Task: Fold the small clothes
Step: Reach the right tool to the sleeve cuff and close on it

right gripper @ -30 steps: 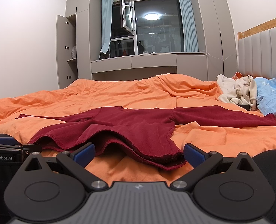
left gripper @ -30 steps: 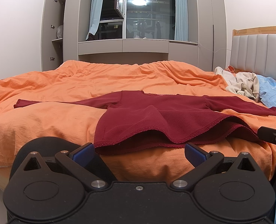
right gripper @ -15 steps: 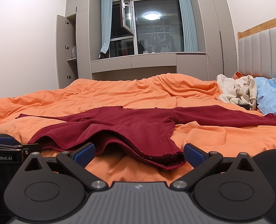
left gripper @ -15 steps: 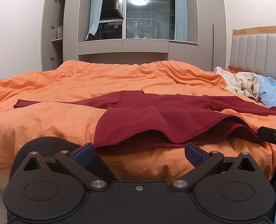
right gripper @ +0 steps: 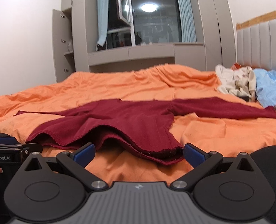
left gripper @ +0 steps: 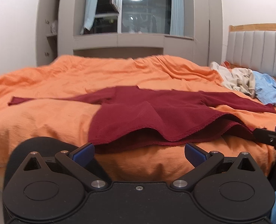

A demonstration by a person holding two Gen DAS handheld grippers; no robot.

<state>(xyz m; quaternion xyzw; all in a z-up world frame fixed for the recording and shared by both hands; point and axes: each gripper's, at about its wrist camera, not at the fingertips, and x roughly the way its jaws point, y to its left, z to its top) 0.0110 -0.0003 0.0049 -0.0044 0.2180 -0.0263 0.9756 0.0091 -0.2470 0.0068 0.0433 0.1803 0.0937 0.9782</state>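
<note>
**Both claws wide, hem straight ahead**

The dark red long-sleeved top [left gripper: 156,115] lies spread mid-frame on the orange bed [left gripper: 44,119], sleeves running left to right, rumpled hem nearest the cameras. The left claw [left gripper: 138,152] and right claw [right gripper: 138,152] both stand spread wide and empty, just short of that hem; the right looks slightly closer, over the hem's right corner. Other clothes [right gripper: 249,85] sit upper right.

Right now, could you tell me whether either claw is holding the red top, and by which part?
Nothing is held. The left claw and the right claw are both open, just short of the hem of the red top.
</note>
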